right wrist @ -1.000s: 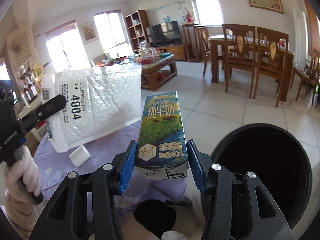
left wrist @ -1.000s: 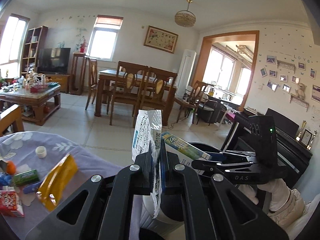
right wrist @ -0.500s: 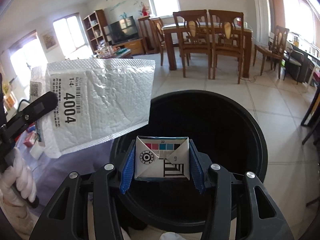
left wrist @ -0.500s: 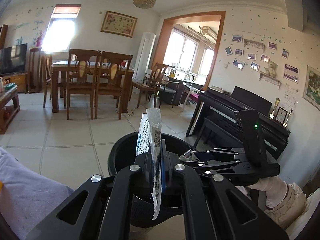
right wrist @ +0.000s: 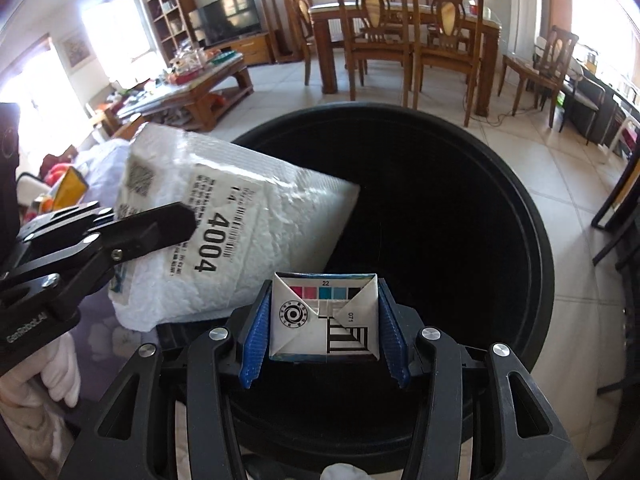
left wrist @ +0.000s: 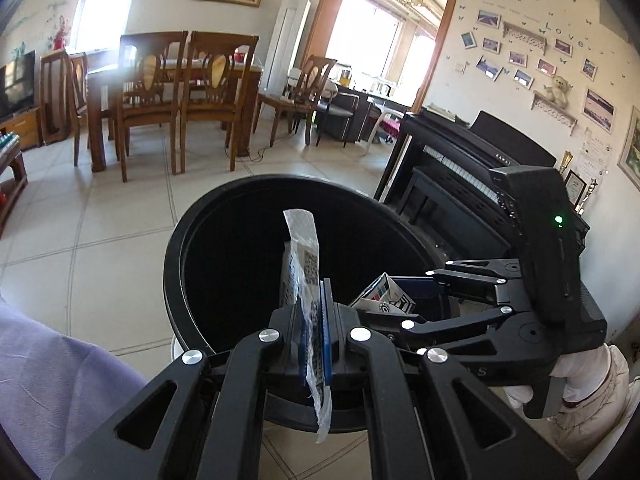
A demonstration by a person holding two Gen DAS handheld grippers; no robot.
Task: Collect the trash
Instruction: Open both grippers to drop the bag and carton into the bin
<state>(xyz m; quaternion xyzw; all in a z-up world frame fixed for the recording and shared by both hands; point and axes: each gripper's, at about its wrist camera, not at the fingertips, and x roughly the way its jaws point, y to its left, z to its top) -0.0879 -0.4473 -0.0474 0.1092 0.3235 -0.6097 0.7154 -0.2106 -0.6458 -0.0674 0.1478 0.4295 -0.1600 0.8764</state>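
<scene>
Left wrist view: the left gripper is clamped on the edge of a white bubble mailer seen edge-on (crinkled, printed label with a code square), standing over the mouth of the black trash bin; the right gripper reaches in from the right with a milk carton between its fingers. Right wrist view: the right gripper grips the carton by its sides between blue pads, folded white base with colour squares facing the camera, directly over the bin opening; the mailer, marked "4004", tilts across the bin's left rim.
</scene>
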